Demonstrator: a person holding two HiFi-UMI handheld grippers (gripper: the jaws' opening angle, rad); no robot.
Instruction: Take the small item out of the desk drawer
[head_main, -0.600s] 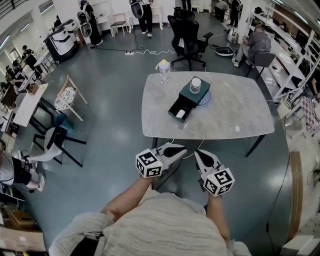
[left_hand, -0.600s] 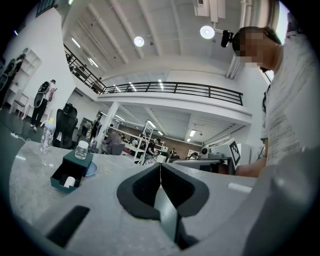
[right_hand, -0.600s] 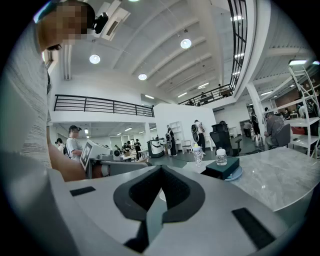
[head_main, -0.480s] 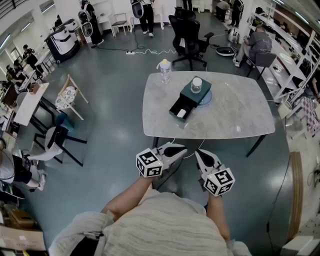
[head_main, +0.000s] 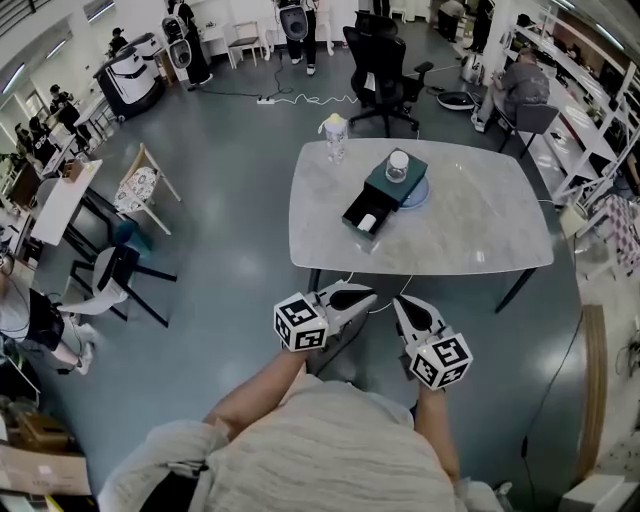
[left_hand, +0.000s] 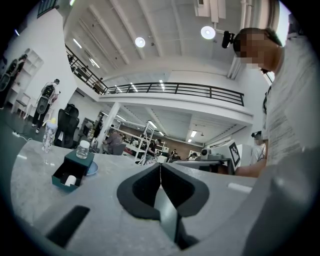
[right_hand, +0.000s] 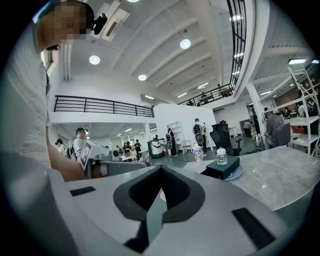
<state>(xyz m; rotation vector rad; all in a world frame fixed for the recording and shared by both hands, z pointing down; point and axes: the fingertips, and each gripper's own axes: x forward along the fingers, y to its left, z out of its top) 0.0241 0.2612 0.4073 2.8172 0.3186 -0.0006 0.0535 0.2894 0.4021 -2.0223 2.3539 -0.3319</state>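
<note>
A dark green desk drawer box (head_main: 388, 190) stands on the grey table (head_main: 480, 235), its drawer pulled open toward me. A small white item (head_main: 367, 222) lies inside the drawer. It also shows in the left gripper view as a white item (left_hand: 70, 180) in the open drawer box (left_hand: 76, 166). My left gripper (head_main: 366, 296) and right gripper (head_main: 403, 302) are held side by side in front of my body, short of the table's near edge. Both are shut and hold nothing. In the right gripper view the box (right_hand: 223, 166) is far ahead.
A clear jar (head_main: 398, 165) stands on top of the box, and a pale blue plate (head_main: 414, 197) lies under it. A bottle (head_main: 334, 136) stands at the table's far left corner. A black office chair (head_main: 380, 60) is behind the table; chairs and people stand at the left.
The table and drawer box sit slightly lower in the head view, so I have come a little closer. Both grippers stay shut and keep their places in front of me.
</note>
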